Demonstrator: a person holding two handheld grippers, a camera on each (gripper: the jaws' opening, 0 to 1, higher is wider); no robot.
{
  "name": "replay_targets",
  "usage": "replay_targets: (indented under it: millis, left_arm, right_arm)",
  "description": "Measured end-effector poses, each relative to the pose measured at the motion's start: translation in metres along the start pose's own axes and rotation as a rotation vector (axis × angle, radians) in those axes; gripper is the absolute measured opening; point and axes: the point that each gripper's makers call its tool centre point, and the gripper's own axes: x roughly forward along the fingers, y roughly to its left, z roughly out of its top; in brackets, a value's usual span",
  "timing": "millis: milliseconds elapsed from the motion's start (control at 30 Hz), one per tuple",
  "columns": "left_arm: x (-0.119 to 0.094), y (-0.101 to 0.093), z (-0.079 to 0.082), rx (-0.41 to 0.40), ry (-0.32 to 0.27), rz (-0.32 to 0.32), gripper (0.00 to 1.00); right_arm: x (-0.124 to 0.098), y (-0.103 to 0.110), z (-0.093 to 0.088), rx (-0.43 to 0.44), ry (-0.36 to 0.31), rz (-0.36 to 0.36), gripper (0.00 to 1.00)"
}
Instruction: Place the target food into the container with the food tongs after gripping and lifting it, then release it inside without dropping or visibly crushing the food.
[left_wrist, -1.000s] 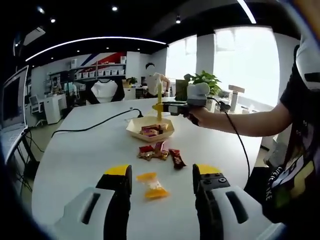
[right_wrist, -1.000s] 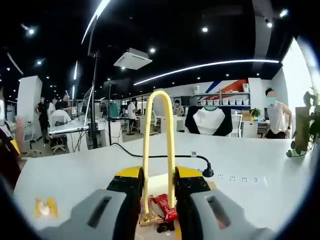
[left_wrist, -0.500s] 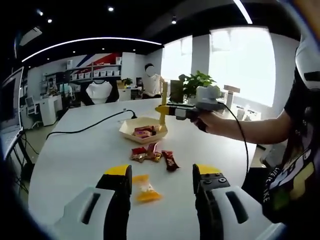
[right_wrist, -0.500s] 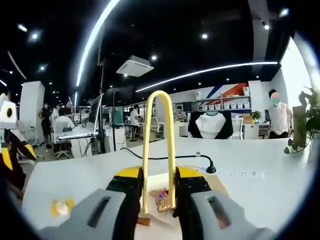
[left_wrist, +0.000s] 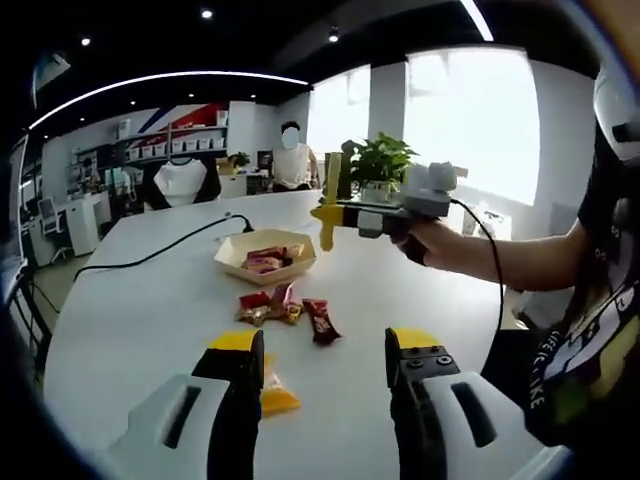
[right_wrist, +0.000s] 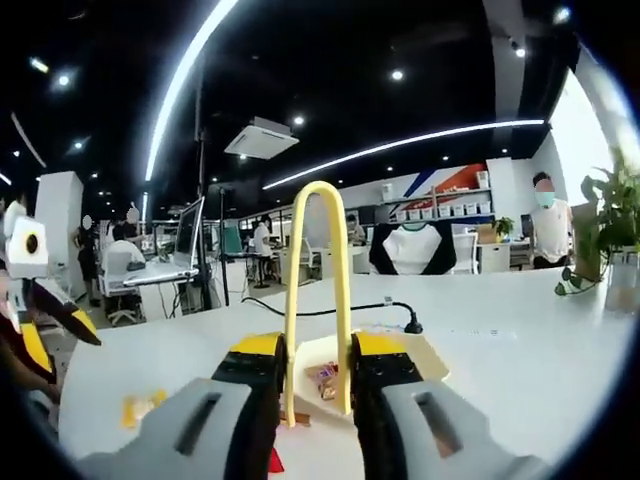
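My right gripper (right_wrist: 318, 352) is shut on yellow food tongs (right_wrist: 317, 262), whose loop stands up between the jaws. Through the tongs' gap I see wrapped candies (right_wrist: 322, 379) lying in a cream paper tray (right_wrist: 415, 355). In the left gripper view the same tongs (left_wrist: 328, 212) hang in the air to the right of the tray (left_wrist: 232, 266), with nothing between their tips. Loose candies (left_wrist: 285, 305) lie in front of the tray. My left gripper (left_wrist: 327, 348) is open low over the table, and an orange candy (left_wrist: 276, 396) lies beside its left jaw.
A black cable (left_wrist: 160, 252) crosses the white table (left_wrist: 130, 310) to a plug (right_wrist: 406, 323) behind the tray. A potted plant (left_wrist: 378, 160) stands at the far edge. The person's arm (left_wrist: 520, 255) reaches in from the right. People and desks fill the background.
The right gripper has lifted the tongs up and away from the tray, with no candy between their tips. Both views have shifted as the hands moved.
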Motion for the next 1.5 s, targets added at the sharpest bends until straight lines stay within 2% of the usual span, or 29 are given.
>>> replay_targets:
  millis: [233,367,500,567,600,633,700,900,967,1167,1233,1367,1400,1500]
  left_arm:
    - [-0.001,-0.003,0.000,0.002,0.004,-0.010,0.52]
    - [-0.002,-0.005,-0.001,0.003,0.007,-0.015,0.52]
    - [-0.003,-0.004,-0.001,0.001,0.006,-0.017,0.52]
    - [-0.004,-0.003,-0.001,0.001,0.007,-0.015,0.52]
    - [-0.005,-0.002,-0.001,0.001,0.006,-0.014,0.52]
    - [-0.006,-0.001,-0.001,0.000,0.008,-0.014,0.51]
    - [-0.009,0.002,-0.001,-0.009,0.010,-0.008,0.51]
    - [-0.013,0.011,-0.003,0.000,0.023,0.000,0.51]
    - [-0.015,0.014,-0.003,0.000,0.022,0.001,0.51]
    - [-0.017,0.019,-0.003,-0.002,0.014,0.007,0.51]
    - [-0.017,0.020,-0.004,-0.005,0.018,0.012,0.51]
    - [-0.017,0.019,-0.004,-0.006,0.016,0.012,0.51]
    - [-0.018,0.019,-0.004,-0.004,0.017,0.013,0.51]
    - [-0.018,0.018,-0.003,-0.007,0.013,0.016,0.51]
  right_arm:
    - [-0.018,0.013,-0.005,0.063,-0.014,-0.044,0.23]
    - [-0.023,0.023,-0.015,0.117,-0.012,-0.120,0.23]
    - [-0.022,0.040,-0.036,0.146,0.017,-0.194,0.23]
    - [-0.021,0.040,-0.044,0.096,0.038,-0.252,0.23]
    - [-0.019,0.041,-0.048,0.119,0.033,-0.273,0.23]
    - [-0.018,0.045,-0.051,0.169,0.037,-0.275,0.23]
    - [-0.011,0.051,-0.058,0.131,0.057,-0.268,0.23]
    - [-0.002,0.060,-0.072,0.151,0.078,-0.297,0.23]
    - [-0.002,0.058,-0.073,0.090,0.090,-0.320,0.23]
    - [-0.002,0.062,-0.076,0.085,0.092,-0.314,0.23]
    - [0.000,0.066,-0.076,0.017,0.111,-0.289,0.23]
    - [-0.003,0.070,-0.077,-0.021,0.125,-0.258,0.22]
    - [-0.005,0.070,-0.077,-0.083,0.128,-0.238,0.22]
    - [-0.008,0.072,-0.077,-0.071,0.115,-0.215,0.22]
